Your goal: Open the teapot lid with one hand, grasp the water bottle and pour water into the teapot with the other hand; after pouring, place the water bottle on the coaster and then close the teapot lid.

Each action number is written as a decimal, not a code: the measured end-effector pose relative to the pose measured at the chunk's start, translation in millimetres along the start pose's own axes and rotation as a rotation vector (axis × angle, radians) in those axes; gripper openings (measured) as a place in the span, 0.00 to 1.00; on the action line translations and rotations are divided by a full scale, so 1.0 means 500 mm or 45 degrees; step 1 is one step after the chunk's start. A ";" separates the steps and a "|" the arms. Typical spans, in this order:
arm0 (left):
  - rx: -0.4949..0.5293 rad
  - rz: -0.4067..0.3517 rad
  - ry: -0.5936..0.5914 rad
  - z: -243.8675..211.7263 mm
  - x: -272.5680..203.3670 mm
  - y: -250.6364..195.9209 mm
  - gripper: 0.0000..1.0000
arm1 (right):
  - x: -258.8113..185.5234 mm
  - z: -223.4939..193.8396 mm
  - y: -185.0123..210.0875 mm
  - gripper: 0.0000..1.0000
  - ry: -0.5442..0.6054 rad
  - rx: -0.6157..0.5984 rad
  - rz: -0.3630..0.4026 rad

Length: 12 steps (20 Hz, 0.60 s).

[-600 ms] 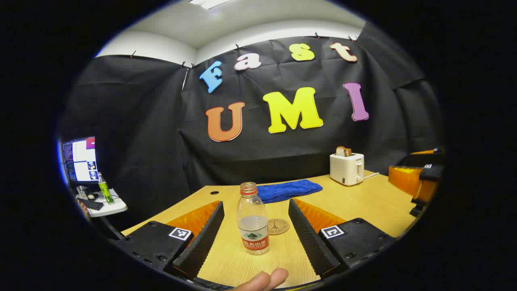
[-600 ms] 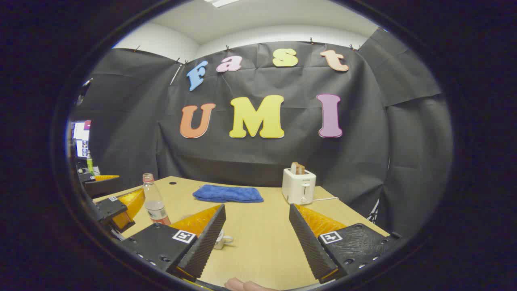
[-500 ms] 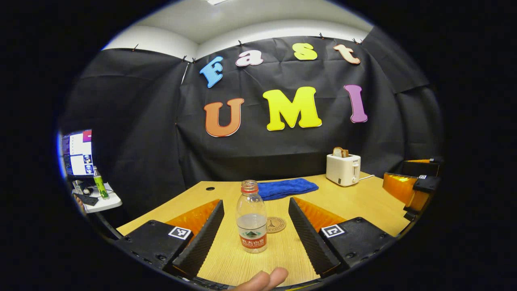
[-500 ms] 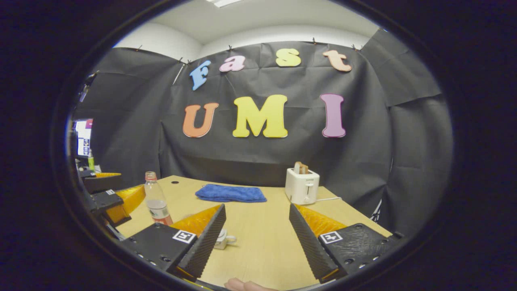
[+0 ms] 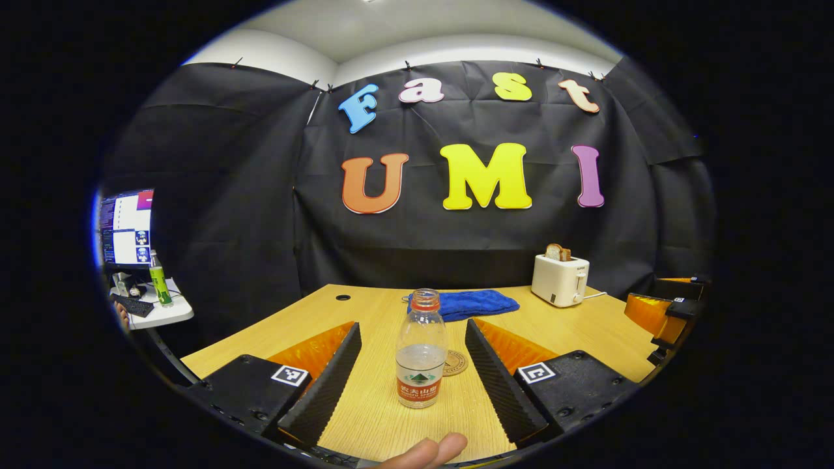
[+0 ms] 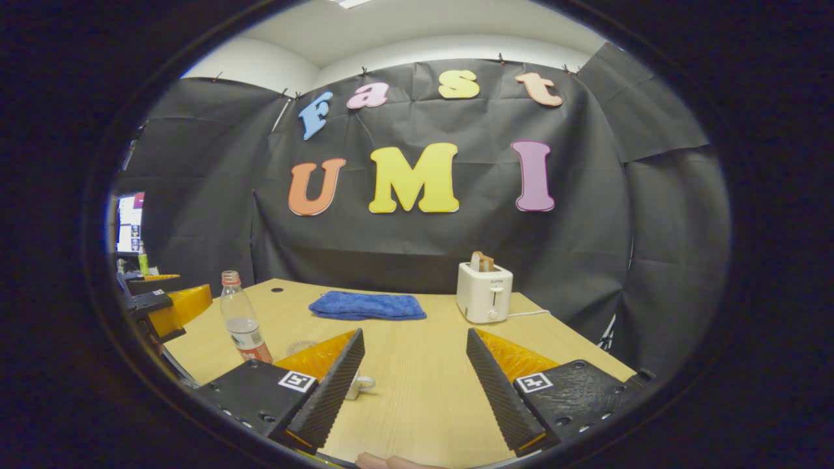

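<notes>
Water bottle [image 5: 421, 352] stands upright on the bench [image 5: 573, 322], dead ahead at twelve o'clock between the left gripper [image 5: 412, 374]'s wide-spread fingers, nearer than the coaster [image 5: 454, 363] behind. Right gripper [image 6: 415, 384], also wide, holds nothing, the bottle at its ten o'clock.

Left gripper [image 5: 412, 374]: two wedge fingers with ribbed inner faces, translucent ribbed shells behind, blocky textured mounts with small screws and a square fiducial tag on each. Right gripper [image 6: 414, 384] same build. Bare fingertips [image 5: 427, 451] at bottom edge
</notes>
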<state>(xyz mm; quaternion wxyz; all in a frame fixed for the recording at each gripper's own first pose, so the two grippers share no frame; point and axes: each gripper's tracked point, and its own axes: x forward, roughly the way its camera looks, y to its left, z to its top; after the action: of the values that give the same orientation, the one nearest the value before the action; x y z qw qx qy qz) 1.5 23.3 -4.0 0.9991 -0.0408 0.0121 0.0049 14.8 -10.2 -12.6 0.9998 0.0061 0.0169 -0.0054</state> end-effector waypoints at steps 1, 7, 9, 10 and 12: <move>0.005 0.004 0.004 -0.004 0.002 0.002 1.00 | 0.002 -0.004 0.002 0.95 0.006 -0.006 0.000; -0.014 0.022 0.009 -0.007 0.007 0.013 1.00 | 0.036 -0.043 0.053 0.97 0.028 0.001 0.121; -0.032 0.064 0.016 -0.011 0.011 0.026 1.00 | 0.060 -0.072 0.078 0.95 0.056 0.036 0.173; -0.038 0.075 0.018 -0.014 0.016 0.035 1.00 | 0.073 -0.085 0.094 0.95 0.069 0.047 0.197; -0.037 0.076 0.021 -0.017 0.026 0.051 1.00 | 0.097 -0.107 0.122 0.96 0.080 0.053 0.222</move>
<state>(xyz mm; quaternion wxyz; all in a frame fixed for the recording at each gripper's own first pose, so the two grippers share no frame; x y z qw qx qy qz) 14.1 48.2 -14.9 0.9977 -0.0549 0.0214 0.0347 62.2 50.7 -66.9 0.9951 0.0284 0.0474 0.0814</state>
